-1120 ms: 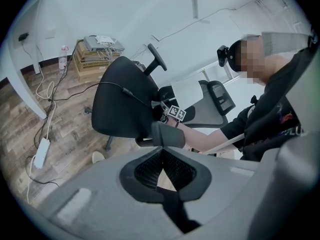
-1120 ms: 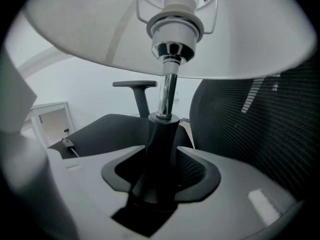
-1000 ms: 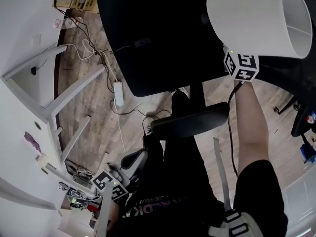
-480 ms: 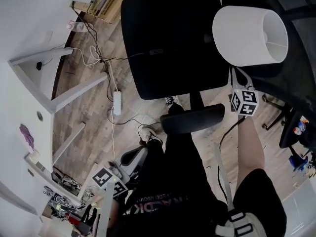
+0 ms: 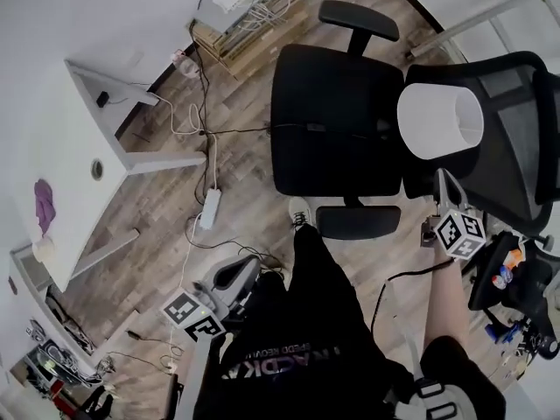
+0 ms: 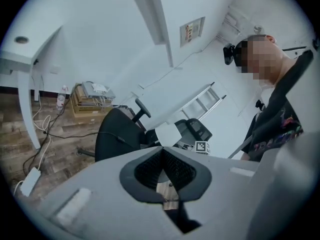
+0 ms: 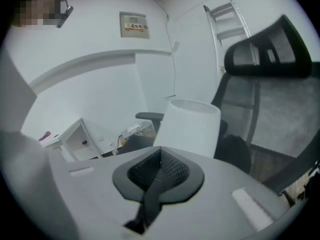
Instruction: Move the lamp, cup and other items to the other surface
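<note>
right tool (image 5: 444, 186) + lamp (image 5: 437, 121) | lower in view, farther from camera

Black printed T-shirt (image 5: 289, 357), pale grey jaws, black-and-white marker cubes (image 5: 459, 234).

Two grippers were counted, the left gripper (image 6: 161, 150) and the right gripper (image 7: 160, 151), along with one lamp (image 5: 437, 121). Chairs numbered two: one padded chair (image 5: 337, 121) and one mesh chair (image 5: 516, 138). There was one desk (image 5: 70, 129), one power strip (image 5: 208, 210), one ladder (image 7: 231, 21) and one wall notice (image 7: 134, 24).
</note>
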The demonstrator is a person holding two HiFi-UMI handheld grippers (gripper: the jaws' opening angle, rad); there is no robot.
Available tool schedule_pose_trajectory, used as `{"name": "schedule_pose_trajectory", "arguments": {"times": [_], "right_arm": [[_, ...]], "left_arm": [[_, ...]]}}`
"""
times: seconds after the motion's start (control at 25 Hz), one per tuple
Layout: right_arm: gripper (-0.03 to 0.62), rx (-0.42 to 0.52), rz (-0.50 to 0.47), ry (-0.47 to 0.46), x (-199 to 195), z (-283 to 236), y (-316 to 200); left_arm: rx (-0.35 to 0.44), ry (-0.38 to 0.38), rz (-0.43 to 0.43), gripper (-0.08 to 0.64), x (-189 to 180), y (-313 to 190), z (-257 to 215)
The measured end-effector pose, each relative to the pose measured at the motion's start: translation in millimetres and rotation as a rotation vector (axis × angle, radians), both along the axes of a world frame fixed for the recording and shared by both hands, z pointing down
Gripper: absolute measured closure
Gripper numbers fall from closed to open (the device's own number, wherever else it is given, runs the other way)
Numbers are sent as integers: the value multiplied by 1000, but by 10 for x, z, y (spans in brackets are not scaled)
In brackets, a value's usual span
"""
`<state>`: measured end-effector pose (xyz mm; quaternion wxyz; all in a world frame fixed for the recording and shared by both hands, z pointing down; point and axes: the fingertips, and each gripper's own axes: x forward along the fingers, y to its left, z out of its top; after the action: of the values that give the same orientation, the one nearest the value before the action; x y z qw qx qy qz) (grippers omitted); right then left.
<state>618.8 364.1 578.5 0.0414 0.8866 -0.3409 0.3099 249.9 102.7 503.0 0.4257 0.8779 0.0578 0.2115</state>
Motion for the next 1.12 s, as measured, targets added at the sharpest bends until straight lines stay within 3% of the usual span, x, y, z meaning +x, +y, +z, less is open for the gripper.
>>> {"name": "schedule_pose_trajectory", "arguments": {"times": [0.16, 0.32, 0.48, 0.72, 0.96, 1.12], "right_arm": [[588, 71, -103, 84, -242, -931, -420], [588, 215, -250, 98, -957, -1758, -1215], [588, 288, -535, 87, -2137, -2031, -2429], [588, 403, -940, -171, -4494, -1785, -3563], [588, 408, -1297, -361, -6602, -1698, -3756], [588, 342, -1476, -333, -7301, -1613, -3599]], "left_arm": [[32, 71, -71, 557, -317, -126, -239], [48, 152, -147, 557, -885, -384, -518], [99, 210, -256, 557, -1640, -757, -730], [171, 197, -375, 557, -2704, -949, -827], [205, 192, -478, 557, -3514, -978, -832], [244, 181, -532, 557, -3946, -961, -862]]}}
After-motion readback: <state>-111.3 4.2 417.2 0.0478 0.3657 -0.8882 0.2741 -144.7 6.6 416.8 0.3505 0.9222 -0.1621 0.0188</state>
